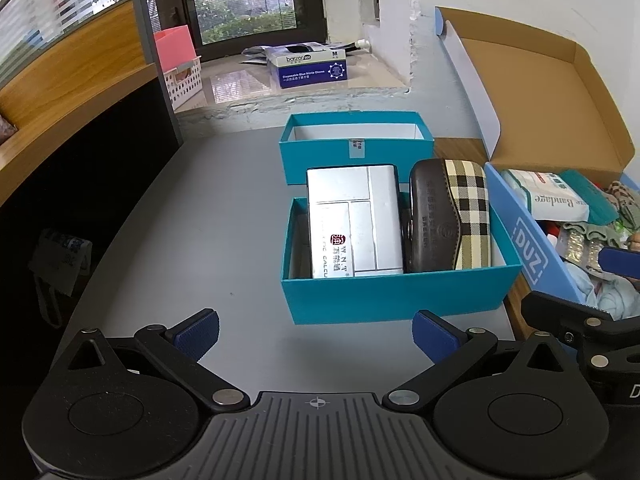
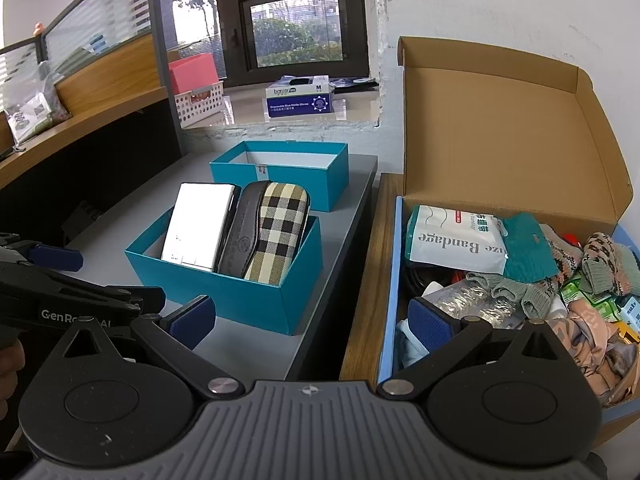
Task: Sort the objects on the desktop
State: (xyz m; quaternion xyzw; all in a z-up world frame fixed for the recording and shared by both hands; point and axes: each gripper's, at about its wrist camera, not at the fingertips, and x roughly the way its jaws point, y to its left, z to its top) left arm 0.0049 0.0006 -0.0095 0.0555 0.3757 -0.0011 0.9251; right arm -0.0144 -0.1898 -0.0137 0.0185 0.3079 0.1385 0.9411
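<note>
Both grippers, left point(image 1: 316, 334) and right point(image 2: 312, 320), are hanging spread, empty. Glasses case point(image 1: 448, 216) is leaning at 3 o'clock beside calculator point(image 1: 354, 222), apparently loosely; nudging teal box point(image 1: 392, 292) could topple both.

White wall point(image 2: 500, 8), dark-framed window point(image 2: 294, 30), wooden partition point(image 1: 76, 68) left.

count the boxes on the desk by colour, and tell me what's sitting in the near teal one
Teal boxes: 2, the near one and the far one
Brown cardboard box with blue front: 1
Total boxes: 3
Things in the near teal box: 2, a silver calculator and a plaid glasses case
</note>
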